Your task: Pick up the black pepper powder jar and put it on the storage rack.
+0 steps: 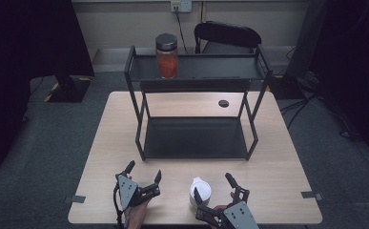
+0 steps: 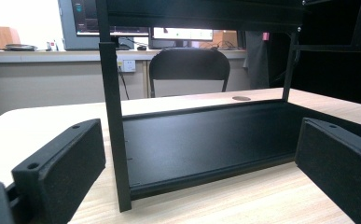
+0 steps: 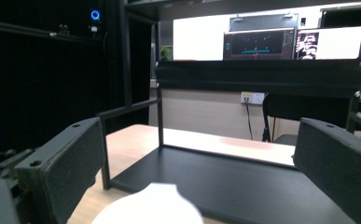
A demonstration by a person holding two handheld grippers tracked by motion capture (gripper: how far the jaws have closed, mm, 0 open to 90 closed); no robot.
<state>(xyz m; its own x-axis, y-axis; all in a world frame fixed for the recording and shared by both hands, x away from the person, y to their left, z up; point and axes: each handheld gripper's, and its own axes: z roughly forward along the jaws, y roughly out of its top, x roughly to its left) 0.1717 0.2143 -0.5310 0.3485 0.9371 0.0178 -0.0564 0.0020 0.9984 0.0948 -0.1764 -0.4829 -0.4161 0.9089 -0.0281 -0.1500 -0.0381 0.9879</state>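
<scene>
High view, left to right: left gripper (image 1: 144,172) sits at the near edge of the wooden table (image 1: 106,143), jaws spread wide with nothing between them; the hand under it is cut off by the bottom edge of the picture. Just right of it stands a small white lidded cup (image 1: 200,190), upright on the table, near the front edge. The right gripper (image 1: 214,187) comes in from the bottom, its jaws also spread; its left jaw overlaps the cup's lower right side, and contact cannot be confirmed from above. Its body and the hand holding it are partly cut off. Behind both, mid-table, stands a black two-tier metal rack (image 1: 139,138); lower shelf bare, upper shelf carrying a glass jar of orange contents (image 1: 167,56) with a dark lid, toward the left end. A black chair (image 1: 230,36) is partly hidden behind the rack. Left gripper view: jaws apart, framing the rack's front post (image 2: 115,135) and lower shelf. Right gripper view: jaws apart, the cup's white top (image 3: 150,207) low between them, its lower part cut off by the bottom edge; neither pad visibly presses it.
</scene>
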